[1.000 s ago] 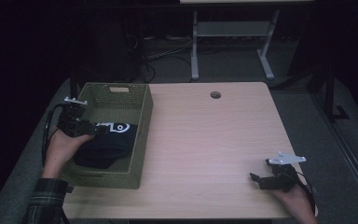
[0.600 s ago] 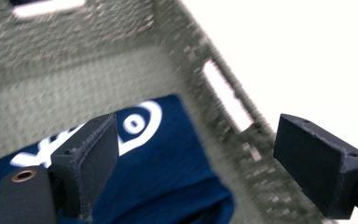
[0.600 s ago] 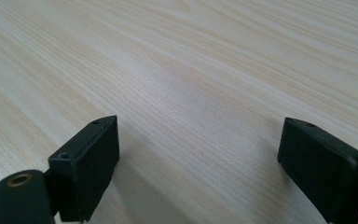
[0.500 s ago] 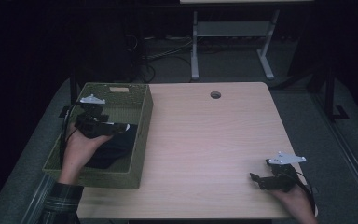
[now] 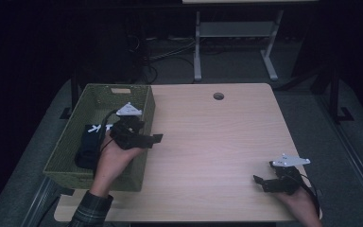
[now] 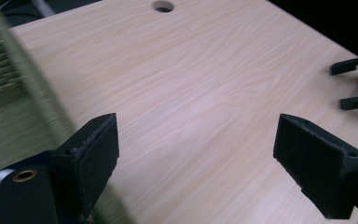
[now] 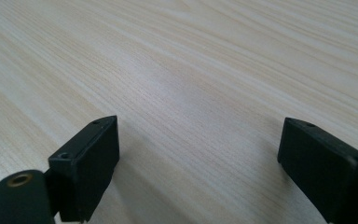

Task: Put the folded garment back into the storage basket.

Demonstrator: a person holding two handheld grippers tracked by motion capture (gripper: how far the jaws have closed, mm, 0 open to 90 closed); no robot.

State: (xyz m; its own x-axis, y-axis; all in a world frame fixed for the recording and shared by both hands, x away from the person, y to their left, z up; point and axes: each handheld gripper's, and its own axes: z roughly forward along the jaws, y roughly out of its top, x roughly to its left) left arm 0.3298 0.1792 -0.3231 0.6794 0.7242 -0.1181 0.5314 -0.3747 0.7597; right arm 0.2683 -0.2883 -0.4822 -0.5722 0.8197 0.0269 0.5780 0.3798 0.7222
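Now my left gripper [image 5: 155, 138] has swung out of the green basket [image 5: 144, 101] toward three o'clock, over its right rim, jaws spread wide and empty. So the dark folded garment [image 5: 89, 144] lies in the basket at nine o'clock, released. My right gripper [image 5: 260, 182] rests on the wooden table [image 5: 208, 137] at five o'clock, jaws apart.

Basket [image 5: 82, 168]: on the table's [image 5: 208, 156] left edge, a folded cloth [image 5: 89, 144] inside. Left gripper [image 5: 155, 138]: above the basket's right wall. Right gripper [image 5: 260, 182]: near the table's front right corner.
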